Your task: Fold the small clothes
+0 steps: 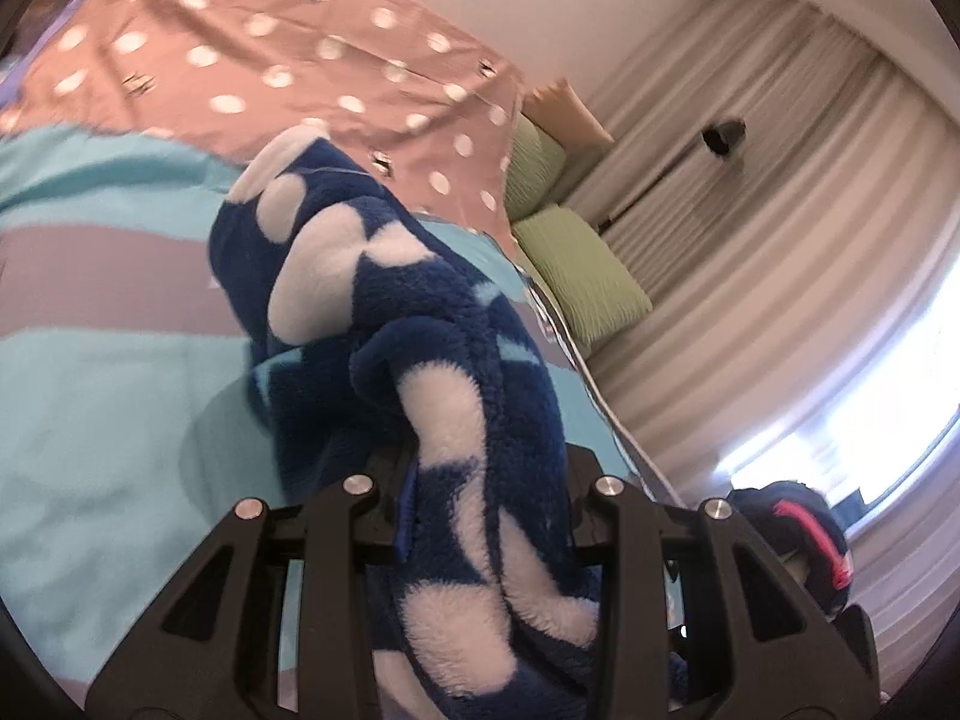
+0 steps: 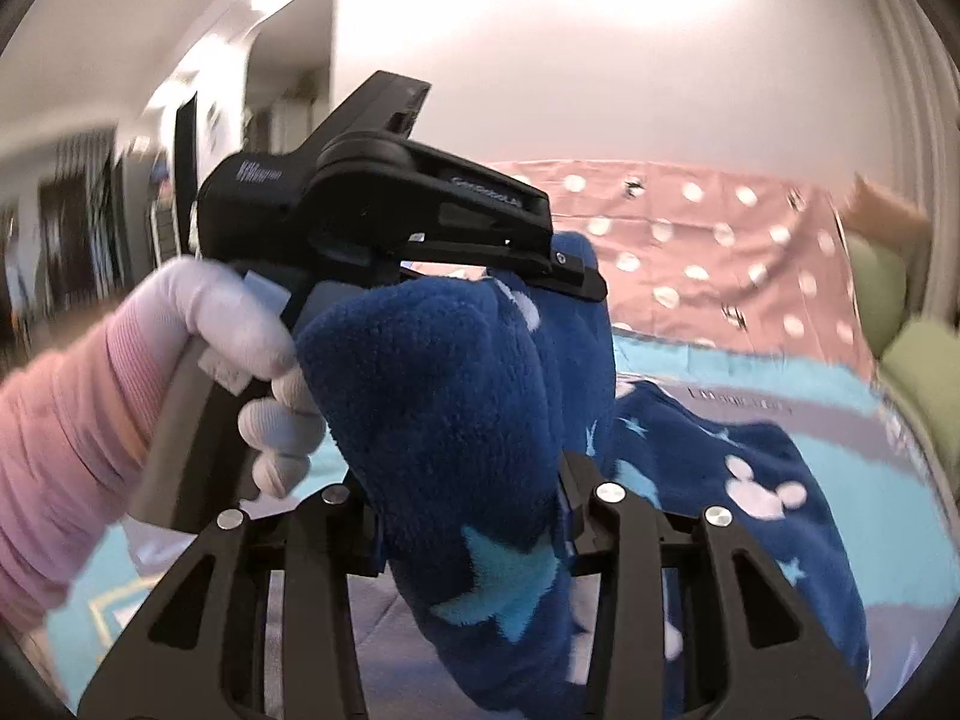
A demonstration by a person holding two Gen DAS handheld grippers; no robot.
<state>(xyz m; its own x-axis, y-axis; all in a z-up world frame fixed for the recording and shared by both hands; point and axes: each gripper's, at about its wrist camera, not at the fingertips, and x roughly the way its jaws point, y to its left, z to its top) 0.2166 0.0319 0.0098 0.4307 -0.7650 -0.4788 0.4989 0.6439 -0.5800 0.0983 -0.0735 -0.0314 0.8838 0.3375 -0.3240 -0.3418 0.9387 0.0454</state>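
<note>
Pink polka-dot bedding [image 1: 252, 54] and a teal-striped sheet [image 1: 90, 396] covered the bed, green pillows [image 1: 576, 270] by the curtains [image 1: 780, 192]. The left gripper [image 1: 486, 480] pinched a thick fold of the blue fleece garment [image 1: 372, 300], lifted off the sheet. In the right wrist view, a white-gloved hand [image 2: 240, 336] in a pink sleeve [image 2: 54, 432] held that gripper tilted downward; the right gripper [image 2: 468, 516] clamped the same garment.
</note>
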